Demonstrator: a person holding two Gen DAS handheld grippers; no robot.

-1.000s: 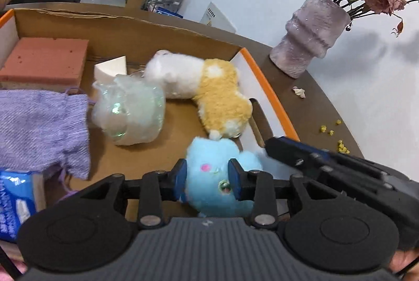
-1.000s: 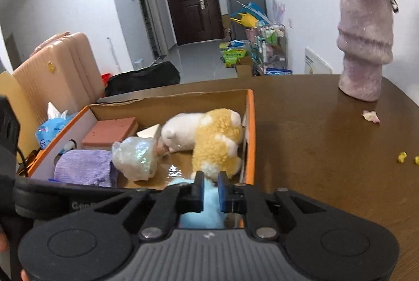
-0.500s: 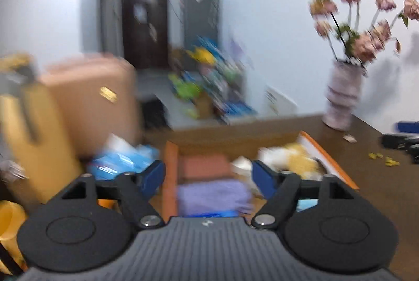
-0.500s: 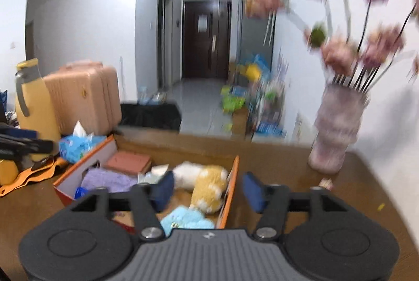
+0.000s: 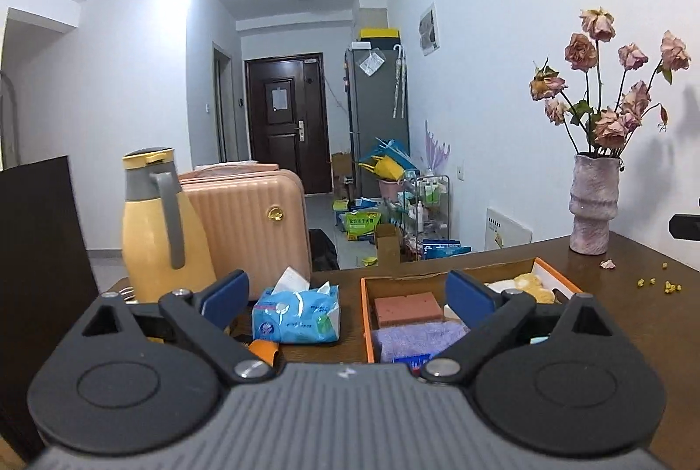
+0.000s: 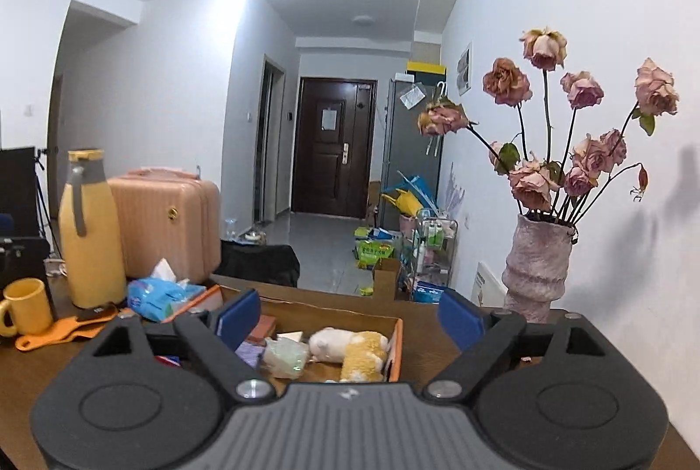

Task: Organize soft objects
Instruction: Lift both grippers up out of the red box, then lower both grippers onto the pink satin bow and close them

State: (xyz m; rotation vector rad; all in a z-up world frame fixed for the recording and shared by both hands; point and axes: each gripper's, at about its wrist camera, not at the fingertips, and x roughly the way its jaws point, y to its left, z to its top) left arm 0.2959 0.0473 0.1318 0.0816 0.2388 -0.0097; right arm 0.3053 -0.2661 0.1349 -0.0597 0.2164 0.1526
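Observation:
An orange-rimmed cardboard box [image 5: 365, 321] lies on the brown table. It holds a terracotta sponge block [image 5: 407, 308], a purple knit pouch [image 5: 415, 341] and a white-and-yellow plush [image 6: 350, 343] next to a clear crinkly bundle [image 6: 284, 356]. The blue plush is hidden behind the gripper bodies. My left gripper [image 5: 348, 292] hovers back from the box's near left corner, its jaws opening with nothing between them. My right gripper [image 6: 350, 317] hangs above the box's near end, its jaws also opening and empty.
A blue tissue pack [image 5: 297, 314] lies left of the box. Behind it stand a yellow jug [image 5: 162, 225] and a pink suitcase [image 5: 249, 225]. A vase of dried roses [image 5: 593, 216] is at the back right, near yellow crumbs [image 5: 656, 284]. A yellow mug [image 6: 26, 306] stands far left.
Both grippers were closed around the blue plush in the box. They have let it go, opened wide, and pulled up and back from the box, tilting to look level down the room.

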